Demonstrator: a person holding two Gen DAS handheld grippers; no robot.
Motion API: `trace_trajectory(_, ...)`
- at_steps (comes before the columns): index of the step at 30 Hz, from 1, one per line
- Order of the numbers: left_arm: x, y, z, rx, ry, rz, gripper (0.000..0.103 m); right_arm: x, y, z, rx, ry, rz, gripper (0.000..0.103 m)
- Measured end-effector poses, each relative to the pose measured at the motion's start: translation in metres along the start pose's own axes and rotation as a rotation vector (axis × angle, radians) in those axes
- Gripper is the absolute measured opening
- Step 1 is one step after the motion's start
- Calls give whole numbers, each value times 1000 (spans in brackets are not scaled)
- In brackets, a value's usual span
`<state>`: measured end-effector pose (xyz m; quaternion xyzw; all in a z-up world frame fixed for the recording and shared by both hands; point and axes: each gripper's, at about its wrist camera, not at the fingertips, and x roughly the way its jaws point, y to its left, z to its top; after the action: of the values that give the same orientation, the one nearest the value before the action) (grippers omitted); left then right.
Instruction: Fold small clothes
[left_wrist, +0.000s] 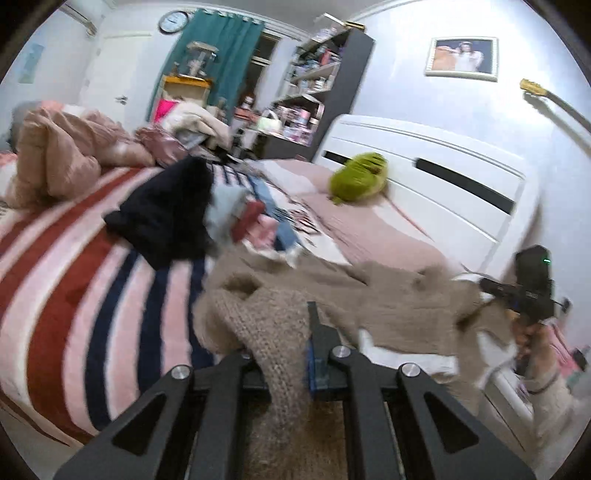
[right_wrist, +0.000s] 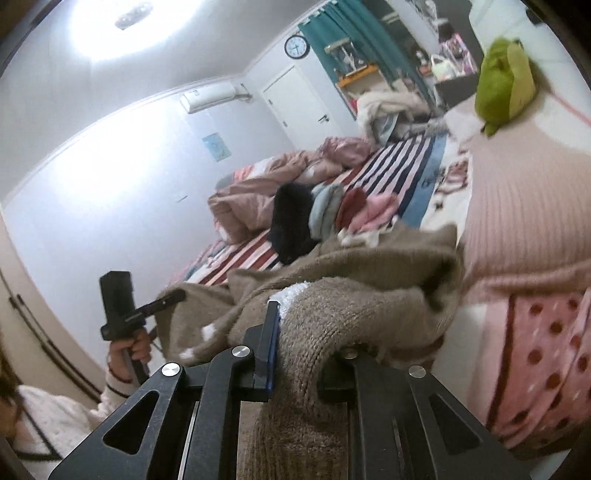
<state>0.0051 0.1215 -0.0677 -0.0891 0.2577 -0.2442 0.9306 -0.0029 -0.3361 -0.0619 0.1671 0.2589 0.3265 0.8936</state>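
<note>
While angled slightly downward, each claw, left (left_wrist: 286, 354) and right (right_wrist: 308, 343), is clamped on the beige sweater (left_wrist: 388, 295).

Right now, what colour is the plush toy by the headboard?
Green plush toy, clearest in the left wrist view.

Left hand-held gripper (left_wrist: 284, 354): matte black frame, angled linkage arms with triangular cut-outs, round silver screw heads at the pivots, a blue pad lining one finger. Right hand-held gripper (right_wrist: 306, 343): same black build, silver screws, blue-edged finger. Seen from the opposite camera, each unit carries a black boxy camera block above a pistol-style handle; one shows a small green light. Sleeves (right_wrist: 55, 417): white fuzzy knit with thin dark stripes at the cuffs.
</note>
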Motion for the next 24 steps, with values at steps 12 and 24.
trace_trajectory(12,192,85,60,-100,229,277,9,154,-97,83,67,227,-348,10)
trace_trajectory(24,157,88,45,-91,287,106,74,102,-106,69,68,230,-311,99)
